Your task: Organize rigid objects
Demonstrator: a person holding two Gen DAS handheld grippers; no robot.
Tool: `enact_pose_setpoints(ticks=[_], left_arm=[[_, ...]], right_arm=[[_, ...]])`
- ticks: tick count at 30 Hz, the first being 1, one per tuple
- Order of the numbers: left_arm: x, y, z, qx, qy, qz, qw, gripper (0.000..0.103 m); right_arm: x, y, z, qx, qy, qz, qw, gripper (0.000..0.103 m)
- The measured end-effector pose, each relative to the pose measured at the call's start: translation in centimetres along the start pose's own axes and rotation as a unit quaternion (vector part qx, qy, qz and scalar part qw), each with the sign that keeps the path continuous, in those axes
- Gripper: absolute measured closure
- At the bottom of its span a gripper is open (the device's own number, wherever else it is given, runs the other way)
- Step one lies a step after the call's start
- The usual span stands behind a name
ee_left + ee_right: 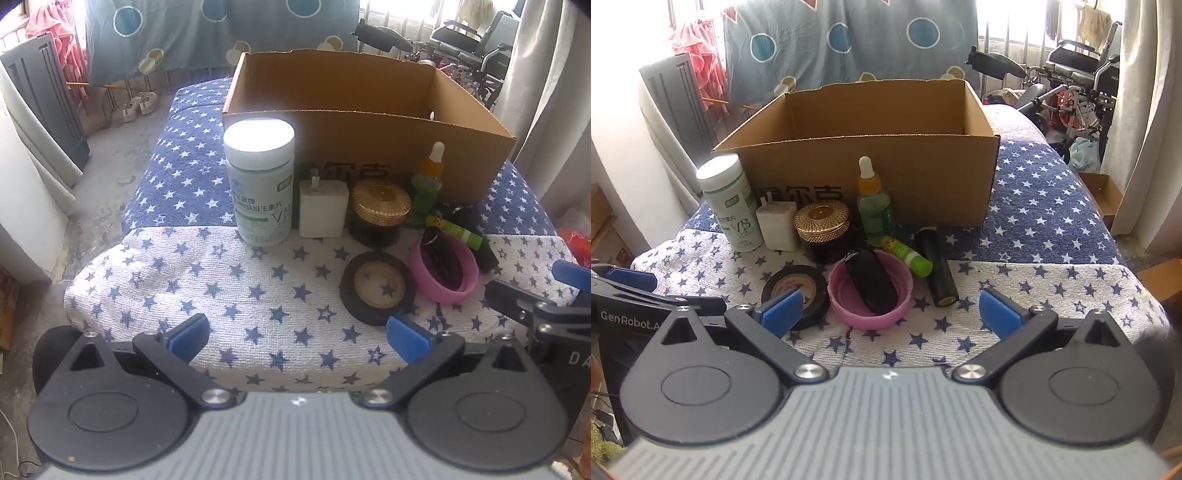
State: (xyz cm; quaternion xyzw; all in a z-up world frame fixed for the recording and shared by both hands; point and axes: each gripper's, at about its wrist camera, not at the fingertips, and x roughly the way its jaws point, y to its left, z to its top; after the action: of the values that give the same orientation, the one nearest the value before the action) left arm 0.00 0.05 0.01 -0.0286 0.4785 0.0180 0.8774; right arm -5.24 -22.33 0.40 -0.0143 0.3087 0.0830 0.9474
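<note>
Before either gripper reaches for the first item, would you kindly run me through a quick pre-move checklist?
1. Left gripper open, nothing between its pads: ok.
2. Right gripper open, nothing between its pads: ok.
3. Box open at the top behind the items: ok; its floor is hidden, so whether anything lies inside: cannot tell.
4. Tall items upright: white bottle and dropper bottle both stand: ok.
5. Pink bowl free to lift alone: not ok, a black item lies in it.
6. Tape roll lying flat, apart from the bowl: ok.
</note>
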Motion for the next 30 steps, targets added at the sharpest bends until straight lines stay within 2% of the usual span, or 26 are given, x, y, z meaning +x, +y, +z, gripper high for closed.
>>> enact_pose_setpoints(ticks=[10,12,30], left_arm=[[-0.1,1.6,-0.3,-0.014,-0.008,0.008,0.9998,0.000],[-0.3,0.1,0.0,0.001,-0.001,0.029,0.9996,0.000],[-0.3,0.6,-0.2,-0.012,0.008,0.026,0.9996,0.000]], right_arm=[[0.2,0.0,0.4,0.005,0.009,-0.004,1.000,0.001],[0.0,-0.2,0.4,0.008,0.005,-0.003,1.000,0.001],[-0.1,0.3,0.6,-0.001,0.004,0.001,1.000,0.001]])
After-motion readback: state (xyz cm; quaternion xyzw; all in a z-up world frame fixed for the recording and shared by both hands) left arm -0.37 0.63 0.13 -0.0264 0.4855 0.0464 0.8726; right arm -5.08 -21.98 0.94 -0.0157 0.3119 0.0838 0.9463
